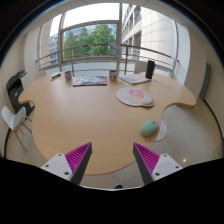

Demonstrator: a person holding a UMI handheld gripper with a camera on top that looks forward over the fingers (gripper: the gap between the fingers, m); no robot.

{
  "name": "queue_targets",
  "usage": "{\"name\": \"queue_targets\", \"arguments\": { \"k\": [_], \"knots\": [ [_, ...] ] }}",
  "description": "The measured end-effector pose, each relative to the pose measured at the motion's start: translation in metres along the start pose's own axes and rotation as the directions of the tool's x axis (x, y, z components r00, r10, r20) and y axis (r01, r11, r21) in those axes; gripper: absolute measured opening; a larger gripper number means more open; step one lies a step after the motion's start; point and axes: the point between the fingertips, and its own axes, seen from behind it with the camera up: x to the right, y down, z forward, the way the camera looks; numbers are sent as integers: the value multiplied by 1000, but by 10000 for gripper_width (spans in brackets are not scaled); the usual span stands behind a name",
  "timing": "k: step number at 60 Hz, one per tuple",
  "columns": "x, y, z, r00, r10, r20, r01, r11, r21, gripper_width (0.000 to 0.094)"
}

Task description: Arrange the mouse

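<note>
The gripper (112, 160) fingers stand wide apart, holding nothing. A pale green mouse (150, 127) lies on the table (80, 115) beyond the right finger, near what appears to be a round mat (133, 97).

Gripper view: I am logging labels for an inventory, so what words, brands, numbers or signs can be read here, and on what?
None can be read.
The flat item at the table's far edge shows colour patches, too small to tell any print.
The mouse, just ahead of the open jaws of the gripper, and the round mat beyond it show no legible marking.
</note>
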Motion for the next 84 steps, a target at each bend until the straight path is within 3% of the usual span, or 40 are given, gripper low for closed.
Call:
{"name": "queue_targets", "arguments": {
  "k": [8, 19, 39, 47, 53, 68, 77, 84],
  "knots": [
    [64, 7, 49, 999, 20, -42, -19, 1000, 22, 845],
    [120, 6, 108, 996, 78, -36, -78, 997, 8, 850],
    [128, -27, 169, 994, 99, 38, -99, 995, -5, 837],
    [130, -37, 183, 999, 48, 20, -48, 999, 0, 718],
    [130, -42, 190, 999, 31, 11, -31, 999, 11, 505],
    [130, -46, 186, 999, -1, -33, 0, 1000, -8, 412],
    [133, -114, 144, 998, 10, -59, -4, 995, 102, 397],
    [138, -202, 115, 998, 35, -55, -22, 975, 221, 398]
  ]
}}
